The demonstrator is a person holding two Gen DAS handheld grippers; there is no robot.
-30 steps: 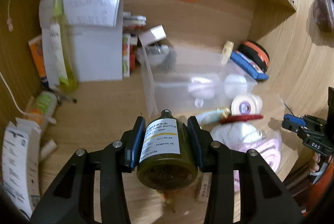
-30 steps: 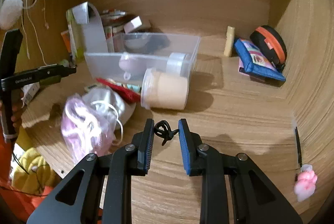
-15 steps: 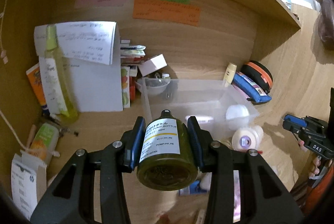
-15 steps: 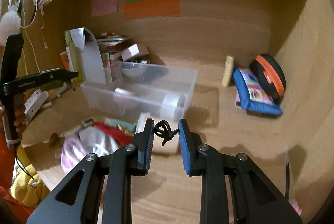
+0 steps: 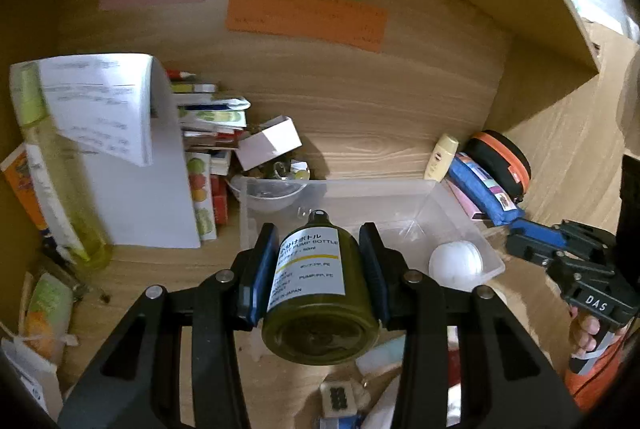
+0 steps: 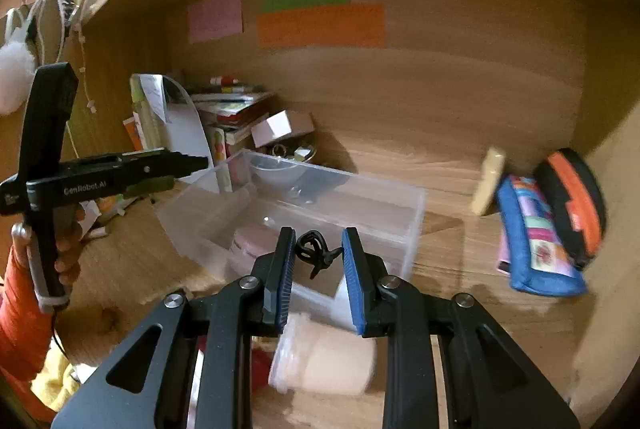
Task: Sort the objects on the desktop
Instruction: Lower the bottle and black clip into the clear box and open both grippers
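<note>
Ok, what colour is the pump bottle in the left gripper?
Dark olive green pump bottle with a white label, clearest in the left wrist view.

- dark olive pump bottle (image 5: 320, 293), white label, held on its side, neck pointing toward clear plastic bin (image 5: 416, 205)
- small black hair tie (image 6: 315, 253), knotted, pinched above the bin

Bottle (image 5: 316, 281) label — "PUMP BOTTLE"

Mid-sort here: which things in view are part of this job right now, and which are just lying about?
In play:
- left gripper, shut on the olive pump bottle
- right gripper, shut on the black hair tie
- clear plastic bin, apparently the drop spot

Lying about:
- blue pouch
- orange-and-black case
- sticky notes
- book stack
</note>
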